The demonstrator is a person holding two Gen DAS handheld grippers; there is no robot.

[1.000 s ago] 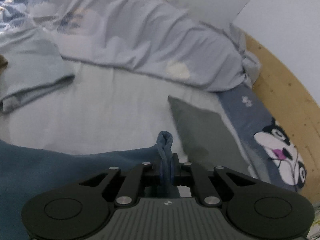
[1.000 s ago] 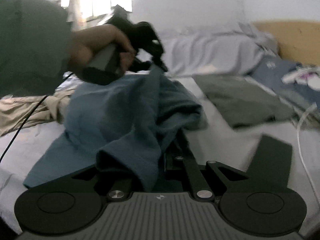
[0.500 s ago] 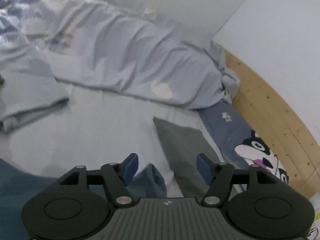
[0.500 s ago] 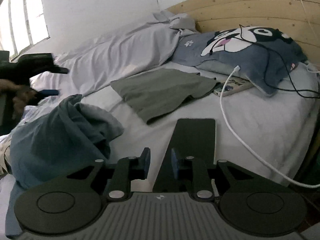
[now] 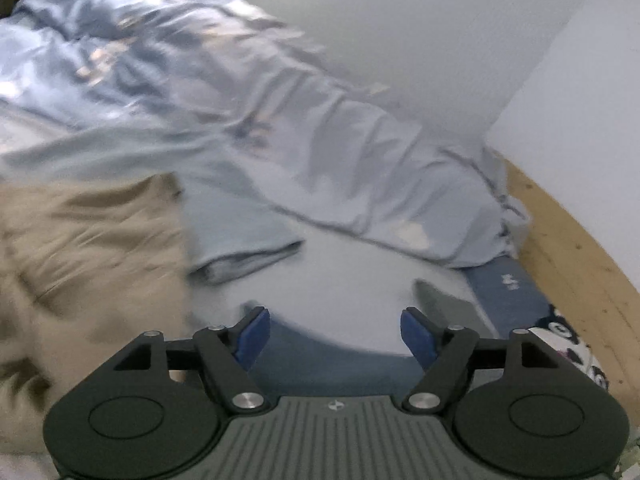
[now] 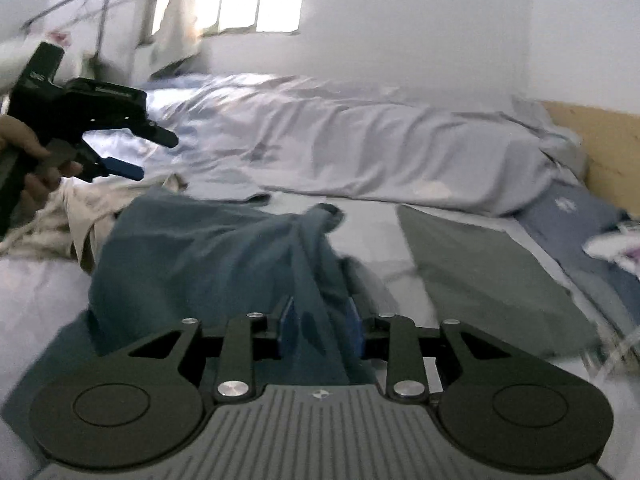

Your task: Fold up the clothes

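Note:
A crumpled blue garment (image 6: pixel 208 256) lies on the white bed sheet (image 6: pixel 32 300) in the right wrist view. One bunched fold of it runs between the pads of my right gripper (image 6: pixel 321 322). That gripper's jaws are opening and stand narrowly apart around the fold. My left gripper (image 5: pixel 335 330) is opening wide with nothing between its fingers, and only the garment's edge (image 5: pixel 328 364) shows below it. From the right wrist view the left gripper (image 6: pixel 148 152) hovers at far left in a person's hand (image 6: pixel 28 144), above a beige clothes heap (image 6: pixel 80 208).
A flat grey-green garment (image 6: pixel 480 272) lies to the right of the blue one. A rumpled pale duvet (image 6: pixel 360 152) stretches along the wall. A blue cartoon pillow (image 6: pixel 580 216) rests against the wooden headboard (image 6: pixel 608 144). The beige heap (image 5: pixel 80 248) fills the left wrist view's left side.
The left gripper let go of the blue garment's corner, opened wide and swung left toward the beige heap. The right gripper released its cloth, swung right, then came back over the blue garment, partly open.

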